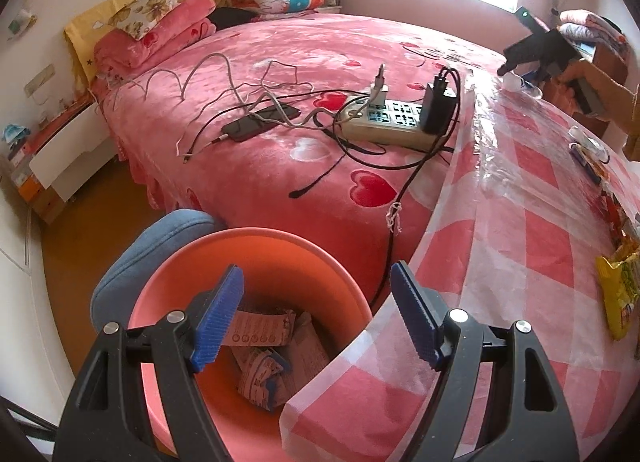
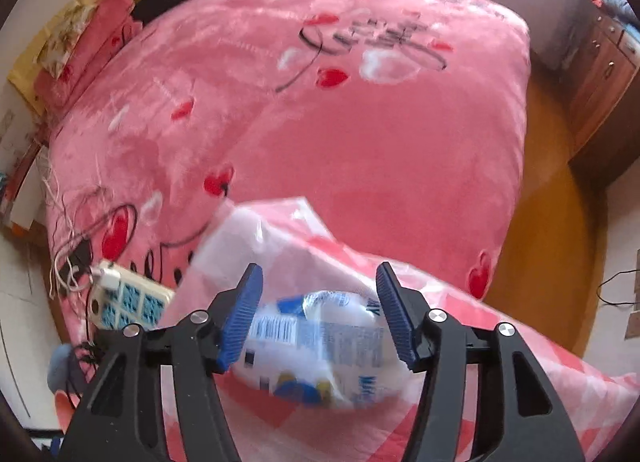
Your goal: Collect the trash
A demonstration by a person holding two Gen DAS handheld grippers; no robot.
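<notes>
Your right gripper straddles the white wrapper, pads barely touching; left gripper gapes empty over the bin at six o'clock, ready to receive.

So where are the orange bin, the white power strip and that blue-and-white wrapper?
orange bin (image 1: 256,250): left wrist view, far inner wall below the rim.
white power strip (image 1: 384,121): left wrist view, top face with the sockets.
blue-and-white wrapper (image 2: 320,338): right wrist view, printed middle.
</notes>
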